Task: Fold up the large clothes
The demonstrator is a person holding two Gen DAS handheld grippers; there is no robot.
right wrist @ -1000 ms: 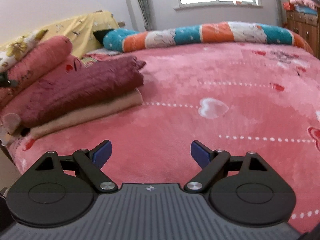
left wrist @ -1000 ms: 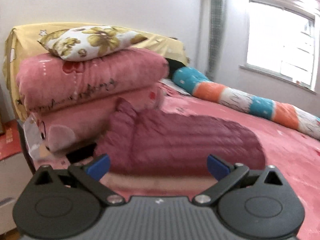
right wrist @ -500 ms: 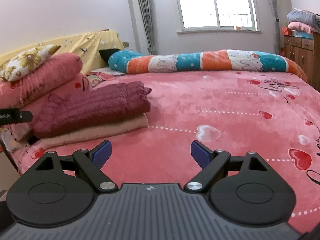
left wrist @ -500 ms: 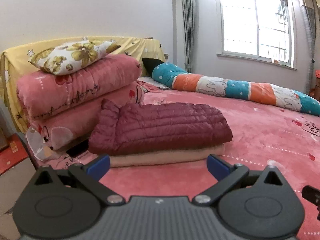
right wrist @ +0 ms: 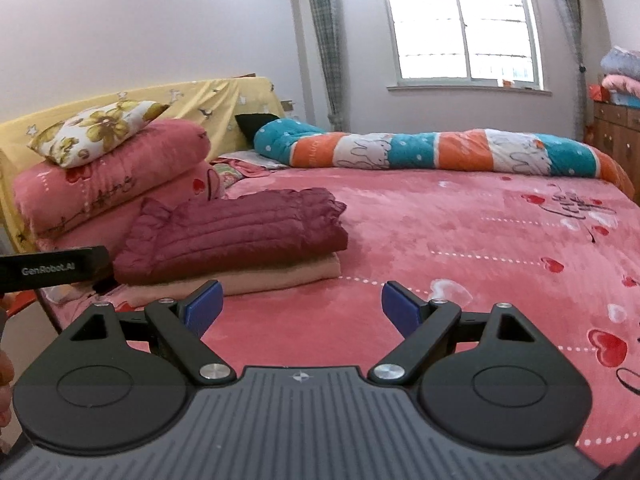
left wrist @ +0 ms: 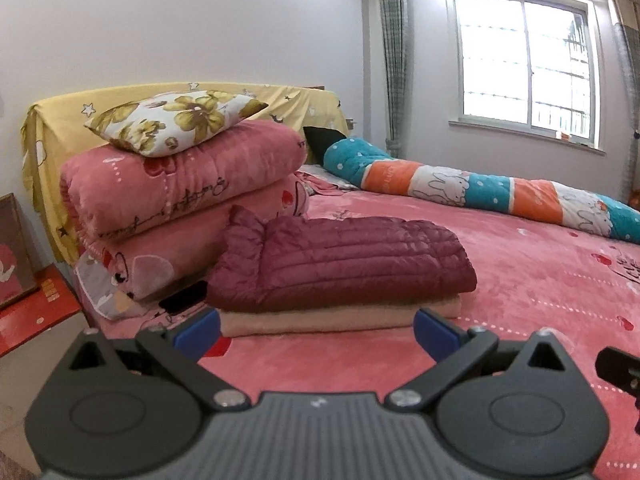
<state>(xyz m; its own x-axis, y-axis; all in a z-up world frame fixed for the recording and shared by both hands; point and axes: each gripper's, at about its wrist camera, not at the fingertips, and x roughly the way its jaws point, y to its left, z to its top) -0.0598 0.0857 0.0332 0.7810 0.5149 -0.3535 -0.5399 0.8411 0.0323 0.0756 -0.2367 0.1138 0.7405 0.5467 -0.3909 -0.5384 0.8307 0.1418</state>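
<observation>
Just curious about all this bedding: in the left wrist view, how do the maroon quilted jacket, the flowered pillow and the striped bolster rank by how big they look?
1. Striped bolster, the longest, though farther off.
2. Maroon quilted jacket, folded; nearer the camera, so its lead over the pillow is unsure.
3. Flowered pillow, the smallest.

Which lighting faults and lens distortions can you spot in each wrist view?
Left wrist view: window blown out white, ceiling glare, curtain bowed by the fisheye, dark corners. Right wrist view: window overexposed likewise, walls leaning; maroon jacket stays sharp.
</observation>
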